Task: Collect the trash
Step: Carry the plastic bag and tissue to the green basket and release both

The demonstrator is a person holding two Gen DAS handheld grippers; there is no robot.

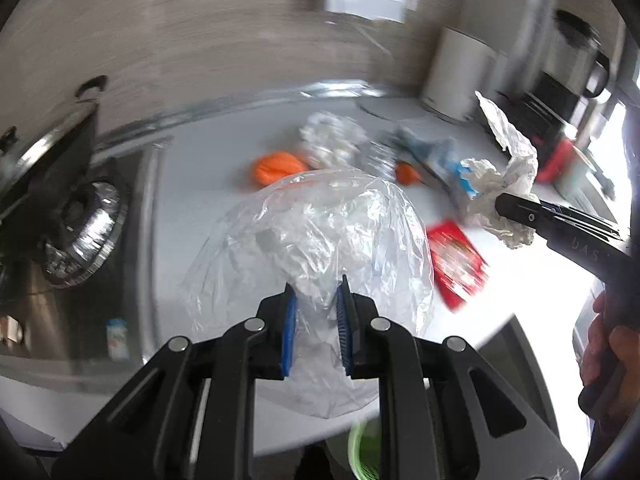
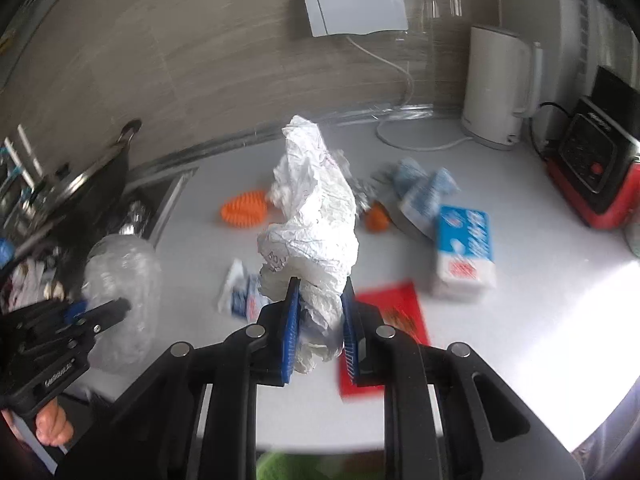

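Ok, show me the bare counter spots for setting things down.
Bare counter lies right of the red packet, toward the front edge, and between the kettle and the blue-and-white pack. Crowded around the orange toy and crumpled wrappers.

Glossy clear plastic bag (image 1: 320, 236), crumpled matt white paper (image 2: 312, 220), smooth matt countertop (image 2: 520, 340), shiny metal pot (image 1: 86, 216).

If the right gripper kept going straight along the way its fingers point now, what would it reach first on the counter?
The right gripper, shut on the crumpled white paper, points over the counter towards the orange ribbed toy and the foil-like wad behind the paper. The toy looks likeliest first, though depth is unclear.
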